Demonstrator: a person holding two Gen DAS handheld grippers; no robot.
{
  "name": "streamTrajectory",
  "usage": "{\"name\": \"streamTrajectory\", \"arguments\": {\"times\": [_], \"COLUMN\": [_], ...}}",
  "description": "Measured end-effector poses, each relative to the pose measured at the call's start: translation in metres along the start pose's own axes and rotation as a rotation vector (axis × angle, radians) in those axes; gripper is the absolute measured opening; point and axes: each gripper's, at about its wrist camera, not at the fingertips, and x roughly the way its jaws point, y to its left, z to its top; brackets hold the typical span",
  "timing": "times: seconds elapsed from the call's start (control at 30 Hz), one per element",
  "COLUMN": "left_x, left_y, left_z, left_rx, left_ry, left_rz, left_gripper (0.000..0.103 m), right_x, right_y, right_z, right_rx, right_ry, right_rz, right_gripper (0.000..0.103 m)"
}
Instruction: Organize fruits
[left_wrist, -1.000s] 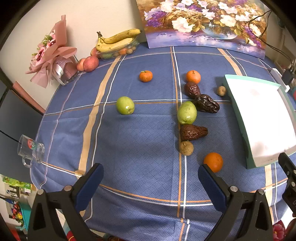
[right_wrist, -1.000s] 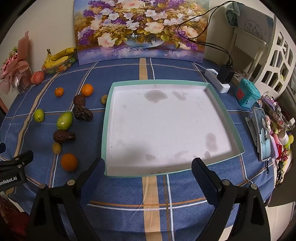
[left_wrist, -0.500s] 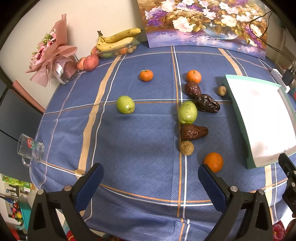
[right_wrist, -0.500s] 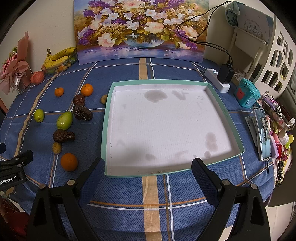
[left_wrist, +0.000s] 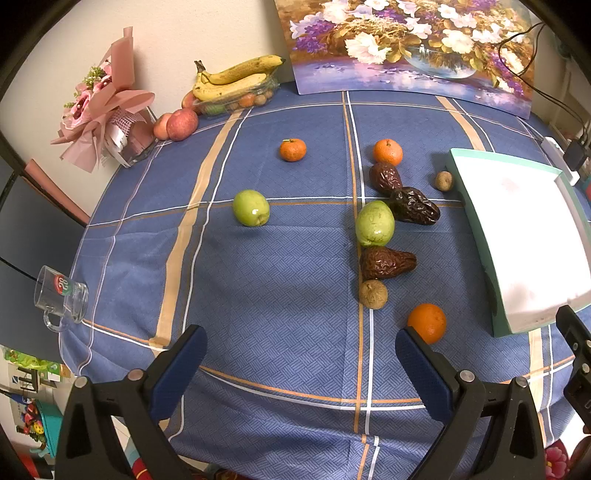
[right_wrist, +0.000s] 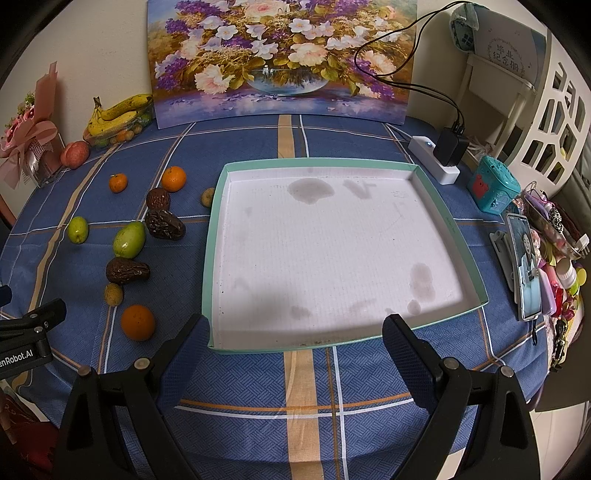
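Still, nothing moves: fruits (left_wrist: 375, 223) lie loose on the cloth (left_wrist: 280, 288) left of the empty tray (right_wrist: 439, 214), as a second ago. We hold both tongs, left (left_wrist: 301, 350) and right (right_wrist: 295, 336), wide apart, empty; sorting hasn't begun.

A flower painting (right_wrist: 282, 59) leans against the wall at the back of the table, which is covered by a blue plaid cloth (left_wrist: 280, 295). A pink-wrapped bouquet (left_wrist: 99, 118) stands at the far left corner. A clear glass mug (left_wrist: 61, 297) lies tipped on its side at the cloth's left edge. To the right, a white power strip (right_wrist: 434, 158) carries a black adapter (right_wrist: 452, 146), its cables running up over the painting. Near it sits a small teal box (right_wrist: 493, 184), then a phone (right_wrist: 528, 266) propped up (its screen lit) among a clutter of small trinkets (right_wrist: 561, 258). A white openwork chair (right_wrist: 557, 122) stands behind.
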Motion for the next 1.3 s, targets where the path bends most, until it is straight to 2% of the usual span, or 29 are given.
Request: {"name": "streamTrajectory", "arguments": {"times": [0.37, 0.53, 0.6, 0.63, 0.73, 0.83, 1.07, 1.3], "left_x": [0.000, 0.004, 0.005, 0.007, 0.004, 0.002, 0.012, 0.028], "left_y": [0.000, 0.009, 0.016, 0.019, 0.027, 0.037, 0.066, 0.084], "left_z": [0.000, 0.002, 0.004, 0.005, 0.011, 0.018, 0.035, 0.043], "left_rx": [-0.002, -0.069, -0.105, -0.131, -0.167, -0.182, -0.253, -0.284], "left_ry": [0.002, -0.013, -0.034, -0.037, -0.108, -0.181, -0.157, -0.077], "left_rz": [-0.002, -0.051, -0.064, -0.101, -0.102, -0.057, -0.053, -0.063], "left_gripper": [0.103, 0.103, 0.103, 0.103, 0.103, 0.103, 0.103, 0.103], "right_x": [0.000, 0.000, 0.000, 0.000, 0.002, 0.002, 0.007, 0.015], "right_y": [0.000, 0.001, 0.004, 0.006, 0.015, 0.026, 0.052, 0.079], "right_z": [0.001, 0.001, 0.000, 0.000, -0.001, 0.003, 0.016, 0.028], "right_rx": [0.000, -0.005, -0.011, -0.015, -0.030, -0.039, -0.046, -0.054], "right_ry": [0.002, 0.003, 0.000, -0.002, -0.006, -0.017, -0.030, -0.006], "right_rz": [0.000, 0.000, 0.003, 0.008, 0.030, 0.059, 0.144, 0.236], "right_gripper": [0.095, 0.095, 0.095, 0.095, 0.095, 0.095, 0.095, 0.095]}}
